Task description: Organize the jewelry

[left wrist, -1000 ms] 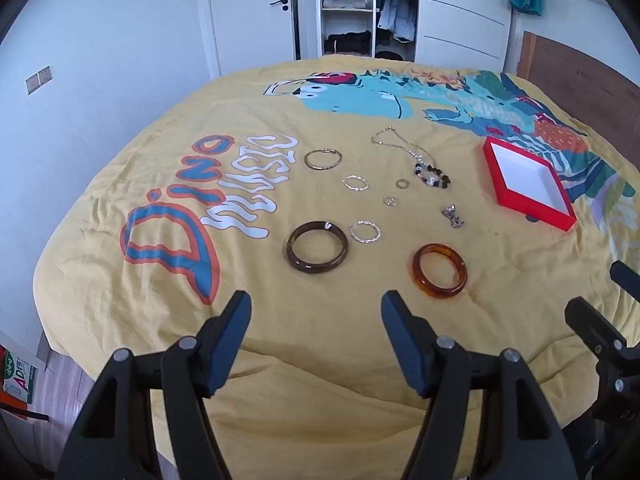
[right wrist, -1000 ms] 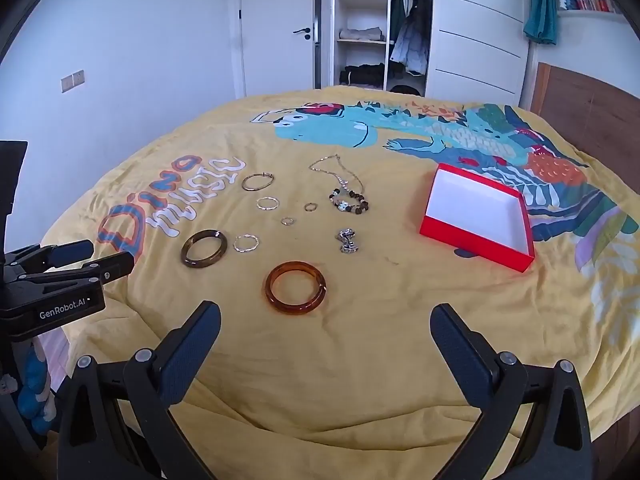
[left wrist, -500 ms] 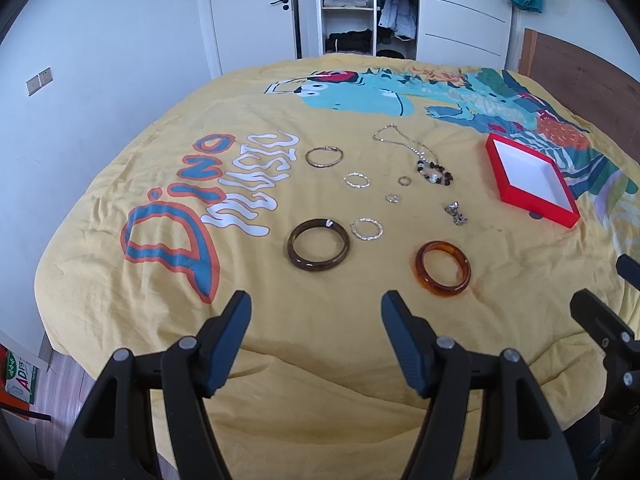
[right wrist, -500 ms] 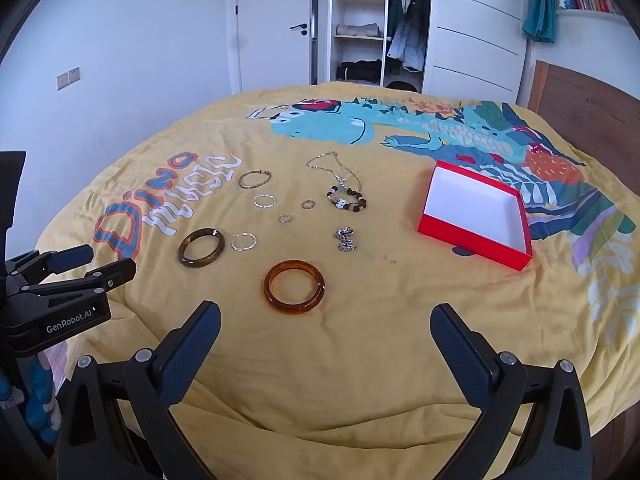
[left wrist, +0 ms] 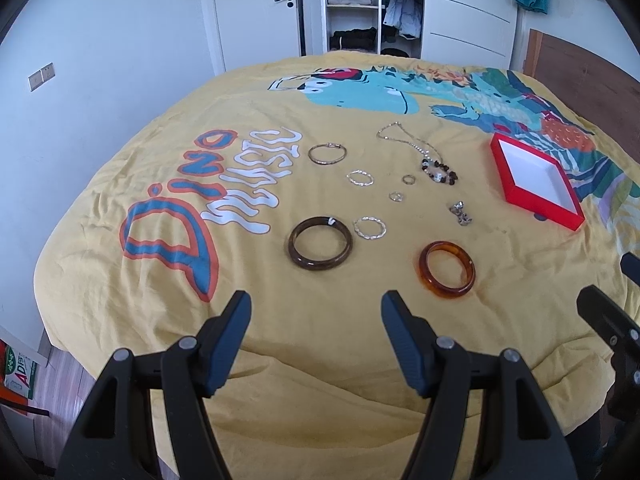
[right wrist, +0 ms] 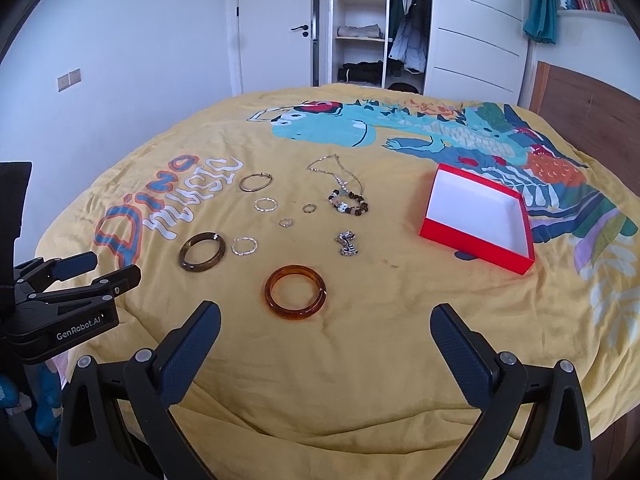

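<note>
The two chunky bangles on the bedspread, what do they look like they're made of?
Amber bangle: translucent orange, glossy, probably resin or plastic, since light passes through the rim. Dark brown bangle: glossy, mottled and nearly opaque, maybe resin, horn or polished stone; the pictures cannot settle which.

**Bedroom tour, non-jewelry edition**

Ahead of me there's a yellow duvet (right wrist: 360, 360) with a teal dinosaur print (right wrist: 352, 128) toward its far edge. Past that edge, an open wardrobe (right wrist: 384, 40) with hanging coats, a white door (left wrist: 256, 12), and a wooden headboard (right wrist: 584, 96) at right.
</note>
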